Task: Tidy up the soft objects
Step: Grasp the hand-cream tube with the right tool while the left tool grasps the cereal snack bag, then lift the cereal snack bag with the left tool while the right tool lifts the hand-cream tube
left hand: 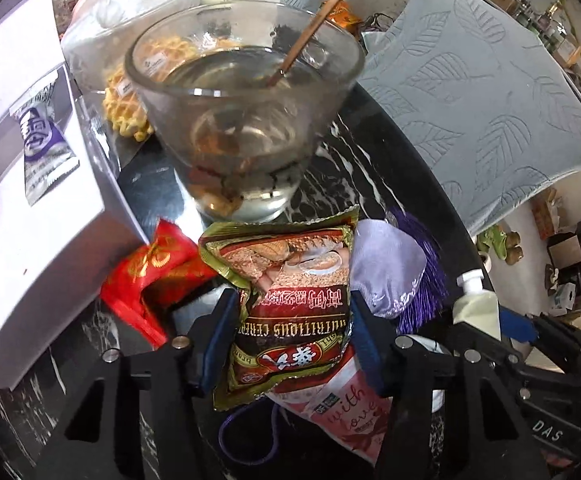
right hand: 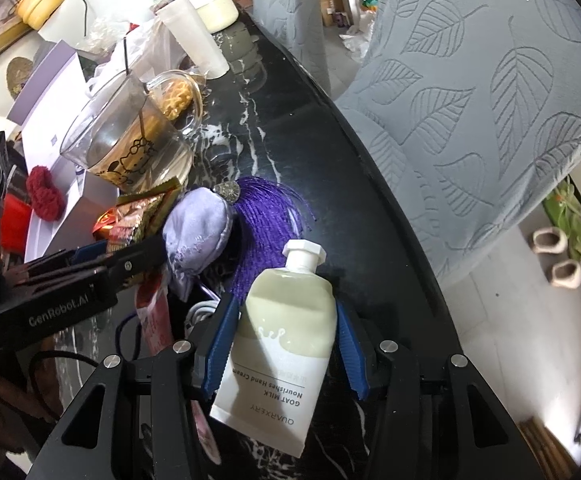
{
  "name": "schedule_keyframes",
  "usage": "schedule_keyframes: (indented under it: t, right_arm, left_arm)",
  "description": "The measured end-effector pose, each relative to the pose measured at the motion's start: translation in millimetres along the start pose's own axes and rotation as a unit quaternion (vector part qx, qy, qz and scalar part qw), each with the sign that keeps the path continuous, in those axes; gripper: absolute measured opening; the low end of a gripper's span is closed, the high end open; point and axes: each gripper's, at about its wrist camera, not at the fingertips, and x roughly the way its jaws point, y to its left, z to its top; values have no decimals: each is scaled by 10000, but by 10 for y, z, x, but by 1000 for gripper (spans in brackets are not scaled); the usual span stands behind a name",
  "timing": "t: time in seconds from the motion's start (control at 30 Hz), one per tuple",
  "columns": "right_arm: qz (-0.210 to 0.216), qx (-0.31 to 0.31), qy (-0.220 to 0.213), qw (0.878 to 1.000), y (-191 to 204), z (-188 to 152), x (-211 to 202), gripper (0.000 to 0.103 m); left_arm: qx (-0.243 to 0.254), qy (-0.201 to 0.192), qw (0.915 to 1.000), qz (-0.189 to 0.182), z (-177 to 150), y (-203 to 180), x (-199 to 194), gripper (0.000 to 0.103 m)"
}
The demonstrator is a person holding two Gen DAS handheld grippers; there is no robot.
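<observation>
My left gripper (left hand: 292, 312) is shut on a brown and gold cereal packet (left hand: 286, 300), held just above the black marble table (left hand: 354, 168). Under it lies a pink "with love" packet (left hand: 354, 416). A lilac satin pouch (left hand: 386, 268) with a purple tassel (right hand: 266, 220) lies right of it. A red packet (left hand: 150, 272) lies to the left. My right gripper (right hand: 286, 320) is shut on a pale green and white hand cream tube (right hand: 282, 344), cap pointing away. The tube also shows in the left wrist view (left hand: 476, 308).
A glass bowl of liquid (left hand: 246, 120) with a chopstick stands just beyond the cereal packet. A white box (left hand: 30, 200) with a sachet and a red knitted piece (right hand: 44, 192) is at the left. A grey leaf-pattern chair (right hand: 490, 100) stands beyond the table's right edge.
</observation>
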Motion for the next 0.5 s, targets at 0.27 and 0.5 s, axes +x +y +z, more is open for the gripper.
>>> schedule_keyframes:
  t: [0.27,0.5]
  right_arm:
    - [92,-130,23,9999,-4,-74,-67,48]
    - [115,-236,66,9996,-20,-152,-95,48]
  left_arm:
    - [-32,185,9998,4,-289,-15,-107,54]
    - [32,297,9995,96,-390,-18,-65,54]
